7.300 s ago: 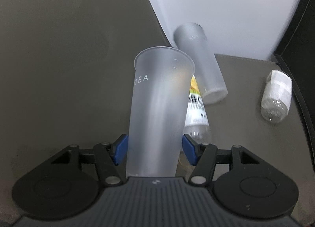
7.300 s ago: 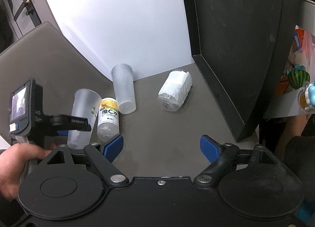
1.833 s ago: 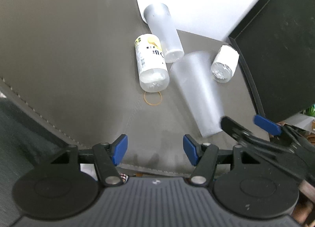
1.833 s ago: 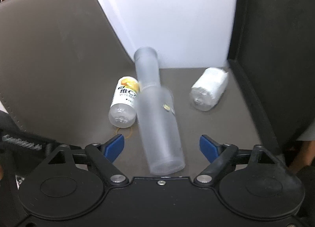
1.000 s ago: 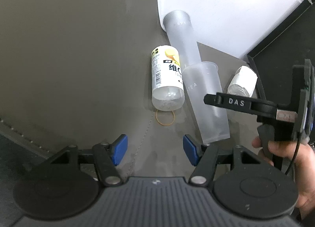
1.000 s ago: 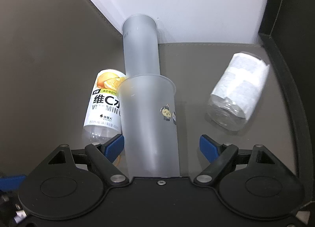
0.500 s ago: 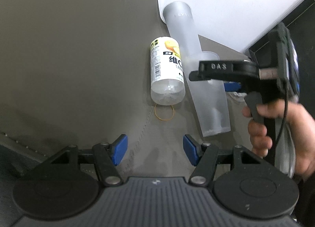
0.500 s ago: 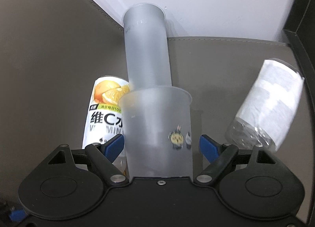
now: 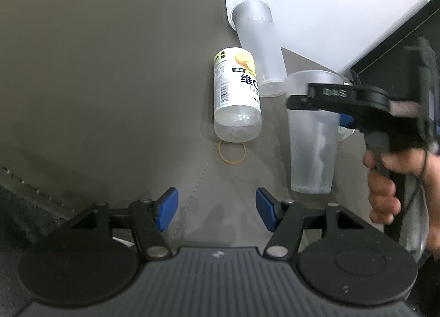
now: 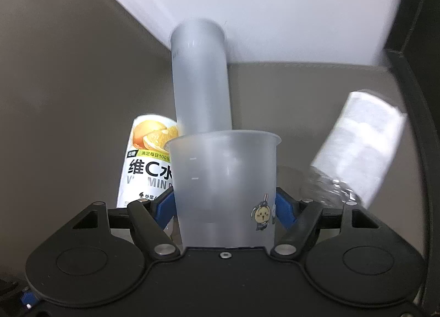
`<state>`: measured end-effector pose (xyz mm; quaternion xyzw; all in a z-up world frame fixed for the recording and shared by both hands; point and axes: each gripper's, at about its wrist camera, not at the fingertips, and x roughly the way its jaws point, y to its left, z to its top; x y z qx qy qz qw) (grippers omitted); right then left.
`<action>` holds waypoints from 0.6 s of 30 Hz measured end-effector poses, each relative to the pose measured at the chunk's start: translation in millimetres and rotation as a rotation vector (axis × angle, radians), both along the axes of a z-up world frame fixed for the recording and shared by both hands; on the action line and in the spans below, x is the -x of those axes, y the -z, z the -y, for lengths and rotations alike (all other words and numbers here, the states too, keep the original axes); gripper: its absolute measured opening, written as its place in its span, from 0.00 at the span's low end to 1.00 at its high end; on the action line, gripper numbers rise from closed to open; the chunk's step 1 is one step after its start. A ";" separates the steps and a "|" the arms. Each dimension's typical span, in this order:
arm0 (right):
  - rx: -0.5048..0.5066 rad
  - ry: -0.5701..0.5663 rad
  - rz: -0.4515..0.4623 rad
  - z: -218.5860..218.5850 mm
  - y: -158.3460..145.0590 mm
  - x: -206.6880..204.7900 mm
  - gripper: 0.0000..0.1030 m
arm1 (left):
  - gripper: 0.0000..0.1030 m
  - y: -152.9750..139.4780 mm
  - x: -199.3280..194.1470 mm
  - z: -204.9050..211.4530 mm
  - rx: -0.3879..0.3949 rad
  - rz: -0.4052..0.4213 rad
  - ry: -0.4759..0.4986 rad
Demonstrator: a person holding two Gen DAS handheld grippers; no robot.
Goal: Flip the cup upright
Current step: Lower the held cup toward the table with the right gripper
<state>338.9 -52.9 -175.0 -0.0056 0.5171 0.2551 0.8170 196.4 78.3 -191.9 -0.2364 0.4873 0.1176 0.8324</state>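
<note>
Between the blue pads of the right tool (image 10: 225, 207), clenched on its lower wall, the cup (image 10: 224, 187) stands mouth-up on the surface (image 9: 110, 97), so only release remains, while the left tool (image 9: 217, 208) hangs spread and empty and a second cup (image 9: 258, 47) lies unturned.

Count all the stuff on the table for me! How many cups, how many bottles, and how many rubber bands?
Cups: 2, the upright cup in the right gripper and the lying cup.
Bottles: 2, the vitamin bottle and the white-label bottle.
Rubber bands: 1, the rubber band.
Total: 5.
</note>
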 end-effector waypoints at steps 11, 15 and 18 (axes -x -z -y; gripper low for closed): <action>-0.107 0.062 0.182 47.6 -34.1 51.9 0.69 | 0.59 -17.0 -0.9 4.5 0.001 0.042 -0.022; -0.107 0.074 0.238 57.6 -38.0 70.3 0.69 | 0.59 -31.5 -8.0 4.7 -0.006 0.076 -0.026; -0.101 0.068 0.258 59.9 -40.8 79.1 0.69 | 0.59 -42.7 -14.0 4.2 -0.006 0.102 -0.029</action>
